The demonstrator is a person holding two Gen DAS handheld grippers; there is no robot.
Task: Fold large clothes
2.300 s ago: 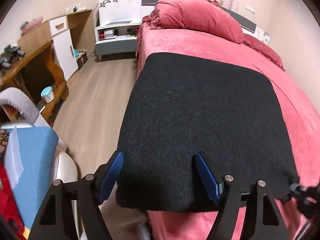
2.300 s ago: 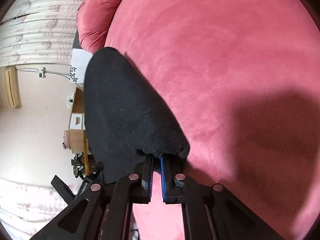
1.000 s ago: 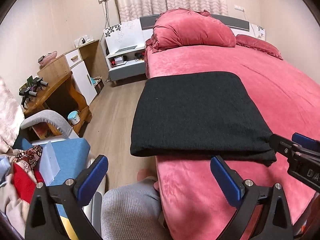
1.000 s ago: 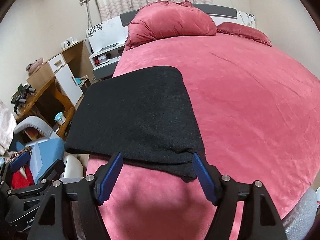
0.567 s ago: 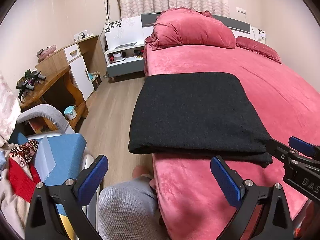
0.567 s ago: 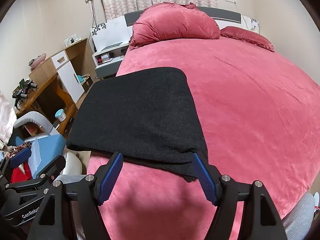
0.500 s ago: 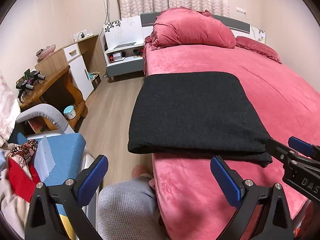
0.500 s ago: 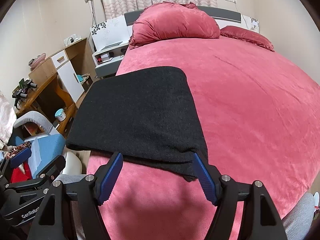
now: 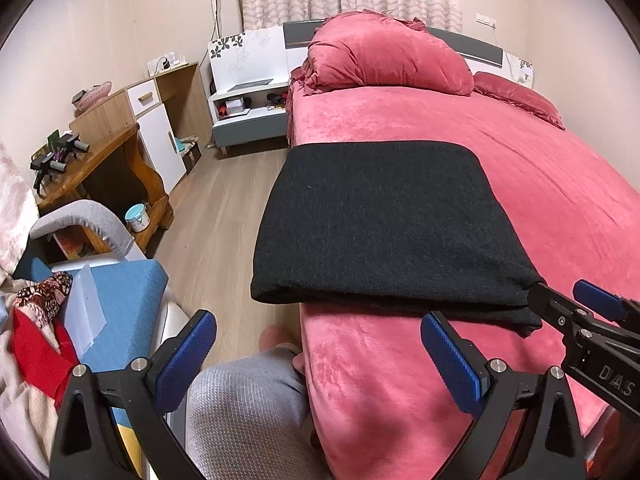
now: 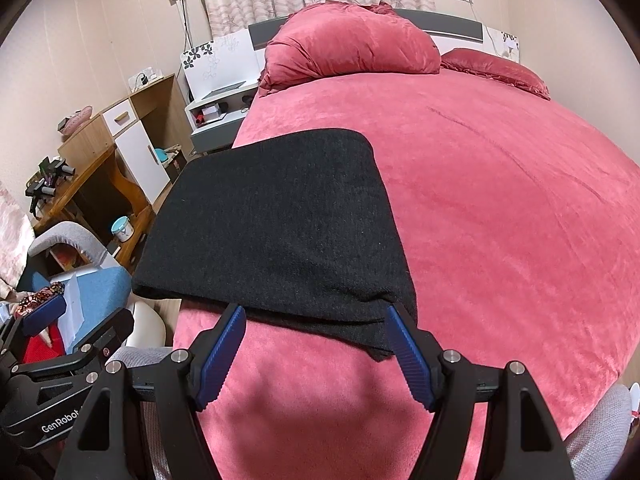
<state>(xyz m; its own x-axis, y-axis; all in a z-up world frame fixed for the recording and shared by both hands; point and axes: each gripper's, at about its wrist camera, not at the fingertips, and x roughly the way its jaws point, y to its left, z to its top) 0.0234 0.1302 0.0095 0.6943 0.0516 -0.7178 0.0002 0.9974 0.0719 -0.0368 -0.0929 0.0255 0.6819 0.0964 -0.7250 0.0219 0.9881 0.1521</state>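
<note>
A: Left wrist view. Left gripper (image 9: pixel 318 356): jaws wide, holding nothing, off the bed's near-left corner. Folded black garment (image 9: pixel 384 220) lies flat along the left edge of the red bed (image 9: pixel 560 184), its near-left corner overhanging that edge.

B: Any writing?

A: The right gripper (image 9: pixel 592 332) enters at the right, body marked "DAS", the rest cut off. Grey-clad knee (image 9: pixel 244 412) low centre; blue cushion (image 9: pixel 124 304) on the left.

B: Right wrist view?

A: Right gripper (image 10: pixel 316 356): jaws wide, empty, blue tips just at the garment's (image 10: pixel 276 220) near folded edge; cannot tell whether they touch. The left gripper (image 10: pixel 52 392) at lower left reads "GenRobot". Red duvet heap (image 10: pixel 352 48) at the head of the bed (image 10: pixel 520 200).
</note>
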